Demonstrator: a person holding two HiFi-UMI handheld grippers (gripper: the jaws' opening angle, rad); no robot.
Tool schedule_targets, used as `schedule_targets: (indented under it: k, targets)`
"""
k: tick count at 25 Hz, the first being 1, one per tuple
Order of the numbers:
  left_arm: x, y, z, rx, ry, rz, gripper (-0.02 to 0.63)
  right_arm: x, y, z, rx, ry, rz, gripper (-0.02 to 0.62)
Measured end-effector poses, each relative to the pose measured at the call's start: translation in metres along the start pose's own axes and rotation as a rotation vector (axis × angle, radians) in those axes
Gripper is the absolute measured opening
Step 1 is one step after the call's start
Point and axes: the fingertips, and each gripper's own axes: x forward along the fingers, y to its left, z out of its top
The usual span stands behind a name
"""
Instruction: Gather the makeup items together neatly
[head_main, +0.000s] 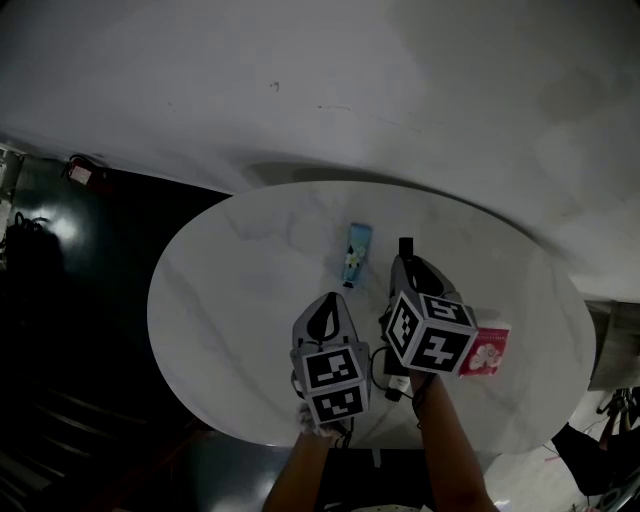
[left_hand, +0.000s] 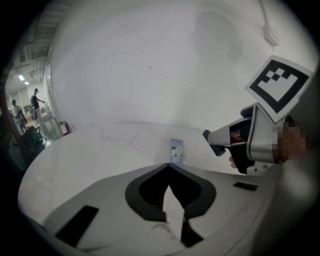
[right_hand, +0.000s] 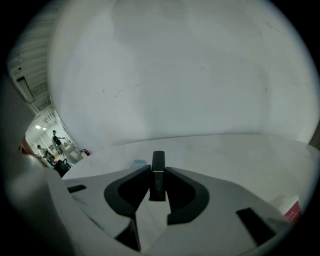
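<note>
right hand-held gripper (right_hand: 157, 172) pinches a slim black gold-banded stick (right_hand: 158, 162); left hand-held gripper (left_hand: 169, 166) closed, empty. released tilted, the stick may roll into the pale blue flowered tube (head_main: 356, 254) at nine o'clock.

1. The left gripper (left_hand: 169, 165) has a pale grey body with black jaw pads. Its cube (head_main: 333, 383) is white with black square markers.
2. The right gripper (right_hand: 158, 169) is the same pale grey and black. Its cube (head_main: 430, 333) also carries black-and-white square markers.
3. Between the right jaws is a black tube (right_hand: 158, 159) with a thin gold band.
4. Just beyond the left jaw tips lies a light blue sachet (left_hand: 176, 150) printed with a white flower.
5. To the right of the right jaws is a pink-red packet (head_main: 488, 352) with a pale flower print.
6. Beneath both jaws, the table (head_main: 230, 270) is white marble with faint grey veins.
7. Beyond the jaws, the wall (head_main: 400, 80) is plain off-white.
</note>
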Motion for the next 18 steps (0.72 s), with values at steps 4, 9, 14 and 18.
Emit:
schedule_targets:
  k: [4, 9, 14, 18]
  targets:
    - [0.008, 0.001, -0.007, -0.003, 0.026, 0.0, 0.035, 0.012, 0.0, -0.006, -0.005, 0.022, -0.01, 0.118]
    - [0.014, 0.005, -0.012, -0.006, 0.048, 0.006, 0.035, 0.024, -0.004, -0.016, 0.013, 0.053, -0.033, 0.118]
    - [0.017, 0.004, -0.012, 0.0, 0.051, 0.004, 0.035, 0.031, -0.008, -0.023, 0.031, 0.061, -0.081, 0.118]
    - [0.017, -0.002, -0.012, 0.012, 0.052, -0.007, 0.035, 0.033, -0.009, -0.026, 0.037, 0.053, -0.115, 0.117]
